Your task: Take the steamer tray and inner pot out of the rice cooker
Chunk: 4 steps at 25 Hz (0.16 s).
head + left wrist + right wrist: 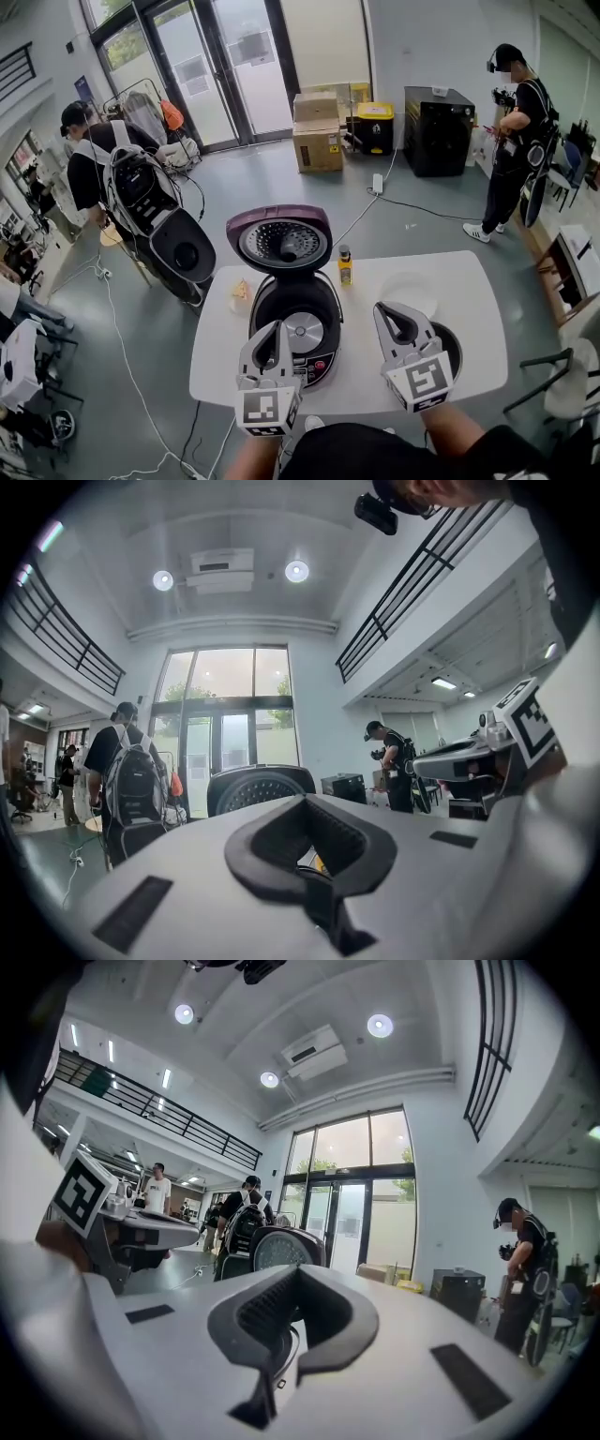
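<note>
White bench (469,281) carries an open rice cooker (314,367), its purple lid (278,242) tipped up and back so the perforated metal inner face looks forward. The cooker's well shows only a bare silver plate (303,330) at its bottom. The inner pot (452,345), a dark round rim, stands on the bench to the cooker's right, half hidden behind the right gripper (384,311). Beyond it lies a pale round piece (410,289), flat on the bench; whether this is the steamer tray cannot be told. A small yellow bottle (345,266) stands upright just right of the lid.

The left gripper (277,328) hovers over the near edge of the cooker, pointing level toward the lid. Its fingers are pressed together with nothing between them. The right gripper is held level beside it, over the bench between cooker and pot, and its fingers are likewise closed on nothing.

Behind the bench, a person with a backpack (94,159) stands at the left, another person (514,131) at the right, and cardboard boxes (317,131) sit near the glass doors.
</note>
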### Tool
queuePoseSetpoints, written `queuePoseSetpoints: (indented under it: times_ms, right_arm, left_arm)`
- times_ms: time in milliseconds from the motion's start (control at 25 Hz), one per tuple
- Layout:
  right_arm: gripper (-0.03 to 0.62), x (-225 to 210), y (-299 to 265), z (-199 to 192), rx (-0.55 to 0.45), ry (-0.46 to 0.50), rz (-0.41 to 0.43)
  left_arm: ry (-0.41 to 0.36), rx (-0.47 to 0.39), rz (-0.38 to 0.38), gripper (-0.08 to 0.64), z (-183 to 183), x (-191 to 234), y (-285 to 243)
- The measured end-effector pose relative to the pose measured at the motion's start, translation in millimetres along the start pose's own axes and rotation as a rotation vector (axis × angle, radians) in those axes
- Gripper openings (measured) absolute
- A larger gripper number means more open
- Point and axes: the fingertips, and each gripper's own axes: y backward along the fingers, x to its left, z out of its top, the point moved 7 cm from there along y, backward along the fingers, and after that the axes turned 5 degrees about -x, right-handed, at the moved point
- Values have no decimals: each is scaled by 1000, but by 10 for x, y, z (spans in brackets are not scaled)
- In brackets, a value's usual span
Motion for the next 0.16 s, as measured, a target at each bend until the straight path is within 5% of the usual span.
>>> queuePoseSetpoints:
  times_ms: [160]
  right_arm:
    - [-2,42,-33,9,-20,11,4]
  left_arm:
    - [-2,-32,12,-3,-5,47,-14]
